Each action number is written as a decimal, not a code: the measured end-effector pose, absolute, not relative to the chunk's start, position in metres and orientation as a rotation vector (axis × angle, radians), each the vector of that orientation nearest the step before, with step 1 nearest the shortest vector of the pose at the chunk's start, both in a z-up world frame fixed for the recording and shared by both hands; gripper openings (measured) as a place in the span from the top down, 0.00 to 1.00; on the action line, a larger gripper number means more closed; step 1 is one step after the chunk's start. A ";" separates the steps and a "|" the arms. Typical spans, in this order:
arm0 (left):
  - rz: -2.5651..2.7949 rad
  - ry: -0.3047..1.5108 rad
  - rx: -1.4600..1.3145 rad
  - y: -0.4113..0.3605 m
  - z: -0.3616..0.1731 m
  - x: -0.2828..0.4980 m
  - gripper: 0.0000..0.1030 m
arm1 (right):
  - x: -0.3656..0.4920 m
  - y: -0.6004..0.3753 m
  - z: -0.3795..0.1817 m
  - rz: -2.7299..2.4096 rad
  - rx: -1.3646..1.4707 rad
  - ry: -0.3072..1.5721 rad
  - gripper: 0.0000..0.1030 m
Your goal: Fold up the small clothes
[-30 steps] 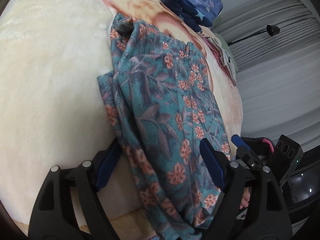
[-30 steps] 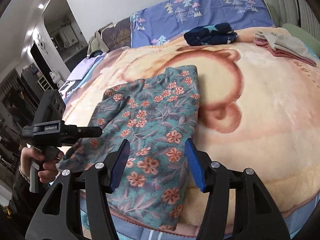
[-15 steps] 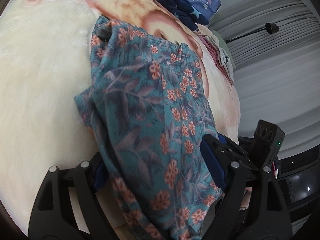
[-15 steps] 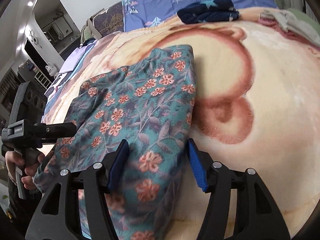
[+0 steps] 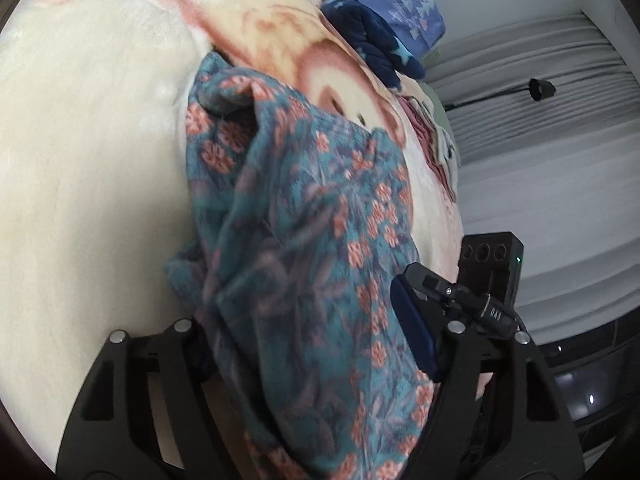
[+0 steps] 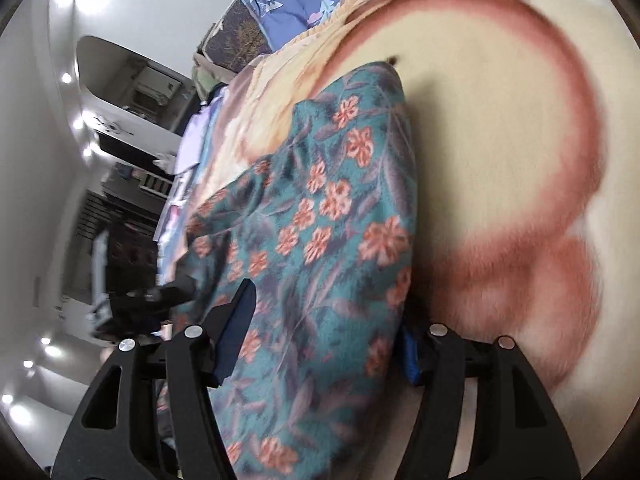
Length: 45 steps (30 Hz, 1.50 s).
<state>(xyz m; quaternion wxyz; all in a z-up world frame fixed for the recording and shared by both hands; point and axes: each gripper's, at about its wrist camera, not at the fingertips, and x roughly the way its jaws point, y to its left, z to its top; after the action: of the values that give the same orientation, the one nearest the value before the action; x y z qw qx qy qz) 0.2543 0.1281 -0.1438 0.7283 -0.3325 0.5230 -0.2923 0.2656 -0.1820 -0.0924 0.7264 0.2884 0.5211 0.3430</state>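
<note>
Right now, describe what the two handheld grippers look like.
The left gripper and right gripper look alike: matte black angular frames with triangular cut-outs, silver round screw heads, and dark blue pads on the fingers. Seen from the left view, the right one carries a black box with three round openings and a small green light.

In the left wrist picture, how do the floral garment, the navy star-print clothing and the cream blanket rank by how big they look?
1. Cream blanket.
2. Floral garment, though it lies nearest the camera.
3. Navy star-print clothing, far off, so its true size is unsure.
</note>
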 end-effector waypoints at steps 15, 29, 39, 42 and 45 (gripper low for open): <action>-0.626 1.148 -0.700 0.111 -0.138 0.270 0.77 | 0.273 -0.168 -0.079 0.711 0.659 1.096 0.84; -0.714 1.041 -0.604 0.067 -0.065 0.241 0.78 | 0.226 -0.210 -0.011 0.663 0.651 0.904 0.87; -0.822 1.002 -0.532 0.003 -0.021 0.228 0.78 | 0.193 -0.277 0.030 0.614 0.671 0.785 0.87; -0.858 0.996 -0.510 -0.021 -0.009 0.227 0.78 | 0.189 -0.296 0.038 0.592 0.677 0.760 0.87; -0.893 0.993 -0.492 -0.047 0.001 0.232 0.78 | 0.187 -0.321 0.045 0.566 0.681 0.736 0.87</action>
<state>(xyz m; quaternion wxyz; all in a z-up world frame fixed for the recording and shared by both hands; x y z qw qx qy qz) 0.2315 -0.0466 0.0013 0.7573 -0.2257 0.4555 -0.4099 0.1872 -0.3213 0.0452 0.8387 0.3222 0.3482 0.2674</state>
